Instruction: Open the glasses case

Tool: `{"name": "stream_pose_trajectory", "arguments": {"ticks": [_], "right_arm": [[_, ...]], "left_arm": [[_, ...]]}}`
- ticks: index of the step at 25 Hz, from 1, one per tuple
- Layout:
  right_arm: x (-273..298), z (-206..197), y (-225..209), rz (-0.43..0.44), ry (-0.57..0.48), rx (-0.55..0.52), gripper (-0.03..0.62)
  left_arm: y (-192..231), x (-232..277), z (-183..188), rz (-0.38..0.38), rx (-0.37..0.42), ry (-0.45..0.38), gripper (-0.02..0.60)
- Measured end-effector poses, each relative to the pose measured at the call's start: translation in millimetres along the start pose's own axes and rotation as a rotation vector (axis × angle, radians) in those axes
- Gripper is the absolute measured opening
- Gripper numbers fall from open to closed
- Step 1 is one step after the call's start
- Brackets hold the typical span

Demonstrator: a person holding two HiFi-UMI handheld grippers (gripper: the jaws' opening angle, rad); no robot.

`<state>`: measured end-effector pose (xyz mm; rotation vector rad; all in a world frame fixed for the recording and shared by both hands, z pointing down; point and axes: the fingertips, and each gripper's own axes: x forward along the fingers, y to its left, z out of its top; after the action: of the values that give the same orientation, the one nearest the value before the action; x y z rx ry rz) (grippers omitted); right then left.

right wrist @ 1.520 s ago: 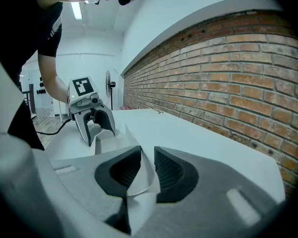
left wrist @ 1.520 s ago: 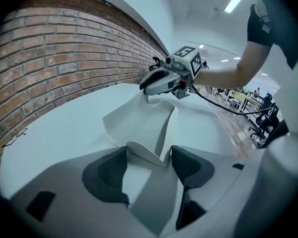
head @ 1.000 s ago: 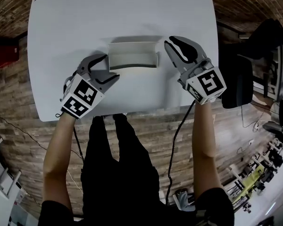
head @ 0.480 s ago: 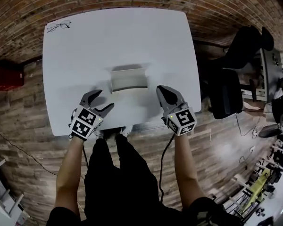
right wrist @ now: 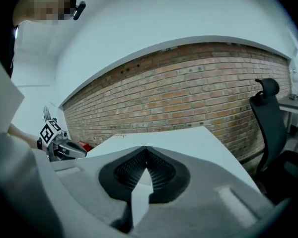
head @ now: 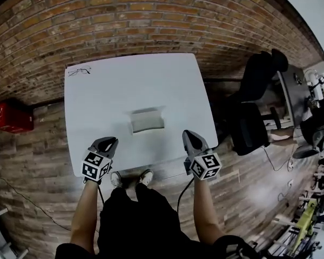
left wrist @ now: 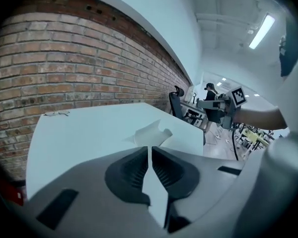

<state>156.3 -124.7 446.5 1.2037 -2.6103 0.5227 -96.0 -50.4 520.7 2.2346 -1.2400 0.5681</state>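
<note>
A person stands at the near edge of a white table (head: 124,90), seen from above, holding a two-jaw claw in each hand. The glasses case (head: 147,121) is white and sits near the middle of the table, a little toward the person. It is open, with its lid standing up along the far side. Neither claw touches it: it lies beyond and between them, clearly apart from both.

The left gripper (head: 110,140) is over the near left edge of the table. Its jaws have just been closing and now stand almost together, with only a thin slit between the ribbed pads and nothing in that slit. The right gripper (head: 187,134) is over the near right edge. Its jaws are pressed fully together and hold nothing. Each claw carries a cube with black and white square markers near the hand.

A pair of thin-framed glasses (head: 78,70) lies at the far left corner of the table, well away from the case. Behind the table is a brick wall (head: 140,15). A black office chair (head: 248,128) stands to the right of the table, and a red box (head: 11,117) sits on the wooden floor to the left. The person's light shoes (head: 130,178) show just under the near edge.
</note>
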Motion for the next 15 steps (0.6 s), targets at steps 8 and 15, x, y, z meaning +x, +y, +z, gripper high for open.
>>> {"name": "stream_pose_trajectory", "arguments": {"ticks": [8,15], "right_arm": [[-30,73,21,-0.046,-0.111,-0.103,0.005],[-46,121,46,-0.041,-0.216,-0.171,0.005]], "left_arm": [[13,-71,88,0.093,0.073,-0.272,0.008],[20,-149,146,0.176,0.13,-0.463,0.006]]}}
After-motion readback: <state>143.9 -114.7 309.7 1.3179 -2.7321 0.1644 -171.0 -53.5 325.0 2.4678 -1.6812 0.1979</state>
